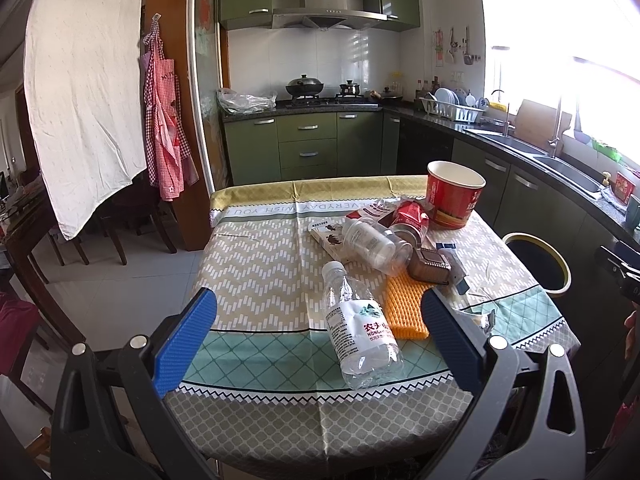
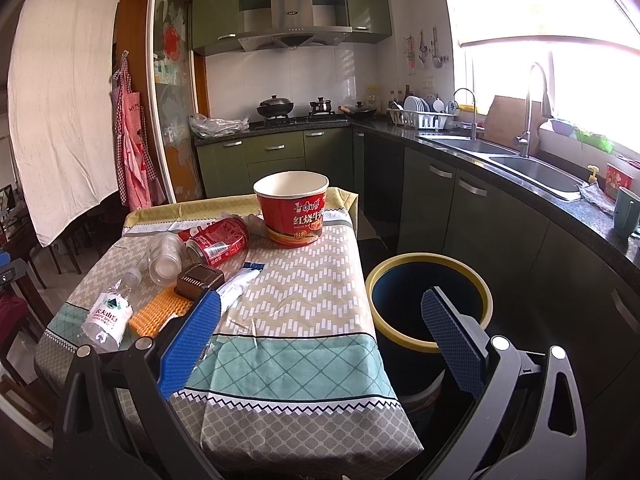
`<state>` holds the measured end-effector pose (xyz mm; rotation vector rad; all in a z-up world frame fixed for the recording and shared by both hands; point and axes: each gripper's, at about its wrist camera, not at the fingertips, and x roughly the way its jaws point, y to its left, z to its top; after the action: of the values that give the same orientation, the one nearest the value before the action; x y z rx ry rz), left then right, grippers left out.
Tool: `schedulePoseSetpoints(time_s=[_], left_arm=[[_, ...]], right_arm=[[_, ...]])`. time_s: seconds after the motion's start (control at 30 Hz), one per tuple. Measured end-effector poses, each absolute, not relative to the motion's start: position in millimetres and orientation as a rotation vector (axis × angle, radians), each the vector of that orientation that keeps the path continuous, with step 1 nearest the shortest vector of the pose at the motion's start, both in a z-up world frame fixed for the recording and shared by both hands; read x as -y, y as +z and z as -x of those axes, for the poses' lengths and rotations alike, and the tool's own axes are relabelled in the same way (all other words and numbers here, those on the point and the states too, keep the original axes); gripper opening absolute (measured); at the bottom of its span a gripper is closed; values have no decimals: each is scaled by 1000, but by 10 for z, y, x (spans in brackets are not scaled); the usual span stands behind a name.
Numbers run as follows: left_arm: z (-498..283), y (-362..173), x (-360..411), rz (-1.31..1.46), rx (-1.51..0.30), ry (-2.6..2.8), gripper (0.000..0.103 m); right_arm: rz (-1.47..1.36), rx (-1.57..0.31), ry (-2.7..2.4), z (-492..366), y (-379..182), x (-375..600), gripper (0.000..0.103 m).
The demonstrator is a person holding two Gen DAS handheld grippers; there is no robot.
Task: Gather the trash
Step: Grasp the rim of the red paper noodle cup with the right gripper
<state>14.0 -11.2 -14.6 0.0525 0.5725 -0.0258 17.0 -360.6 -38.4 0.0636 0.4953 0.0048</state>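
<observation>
Plastic bottles (image 1: 362, 330) number two, red can (image 2: 218, 240) one.

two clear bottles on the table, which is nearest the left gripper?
The labelled water bottle, lying capped between the left gripper's open fingers; the unlabelled bottle lies farther back.

Cloth-covered table (image 1: 256, 264) bears bottles (image 1: 360, 332), can (image 2: 218, 240), noodle cup (image 2: 292, 208), orange sponge (image 1: 404, 308)

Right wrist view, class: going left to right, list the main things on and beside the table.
Clear plastic water bottle → orange ridged foam sheet → red crushed drink can → red paper noodle bowl → dark yellow-rimmed trash bin.
</observation>
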Motion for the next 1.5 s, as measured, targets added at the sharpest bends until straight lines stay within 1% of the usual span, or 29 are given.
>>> schedulePoseSetpoints(time_s=[0.13,0.27,0.5,0.53,0.63,0.7,0.73,0.8,0.83,0.87,0.9,1.0,1.03,1.1,1.33,1.37,1.4,1.43,1.47,1.5], left_arm=[[-330,-162,85,-56,-613,-27,97],[-610,-168,84,-79,-662,-23,97],[-1179,-149,116,-89,-744,-38,97],[-1249,-140,133,-94,-748,-43,97],[-1457,-130,199,-106,-767,-66,97],[-1583,-130,247,-112,-781,-91,97],[-1642,-129,271,-117,-787,-101,97],[-1757,-137,329,-131,-795,-117,97],[-1802,-138,350,-137,-799,-125,97],[-1850,-137,365,-141,-802,-132,97],[-1894,-136,386,-144,-804,-138,97],[-2000,-148,401,-147,-807,-152,97],[-2032,-154,402,-149,-810,-155,97],[-2081,-172,395,-152,-816,-159,97],[-2182,-259,357,-152,-834,-174,97],[-2191,-266,355,-152,-837,-174,97],[-2197,-272,354,-153,-840,-176,97],[-2196,-275,353,-154,-840,-178,97],[-2189,-285,339,-156,-838,-177,97],[-2178,-284,333,-157,-836,-176,97]], right_arm=[[-43,-527,21,-372,-334,3663,99],[-40,-599,49,-773,-237,3751,99],[-68,-789,151,-1853,-53,3828,99],[-63,-815,161,-2030,-29,3819,98],[-87,-911,191,-2588,-11,3806,88],[-107,-970,200,-2954,-31,3804,79],[-118,-1000,197,-3141,-48,3807,77],[-142,-1053,193,-3466,-96,3813,68],[-156,-1076,186,-3619,-123,3824,67],[-169,-1102,181,-3772,-159,3831,63],[-180,-1128,174,-3907,-198,3836,61],[-167,-1199,131,-4251,-340,3827,48],[-165,-1221,115,-4348,-390,3828,46],[-150,-1257,90,-4500,-487,3812,37],[-118,-1315,38,-4708,-723,3751,35],[-112,-1321,33,-4723,-750,3748,31],[-114,-1326,31,-4739,-779,3747,23],[-109,-1336,29,-4750,-810,3739,17],[-105,-1339,24,-4750,-829,3737,9],[-100,-1339,15,-4755,-844,3741,8]])
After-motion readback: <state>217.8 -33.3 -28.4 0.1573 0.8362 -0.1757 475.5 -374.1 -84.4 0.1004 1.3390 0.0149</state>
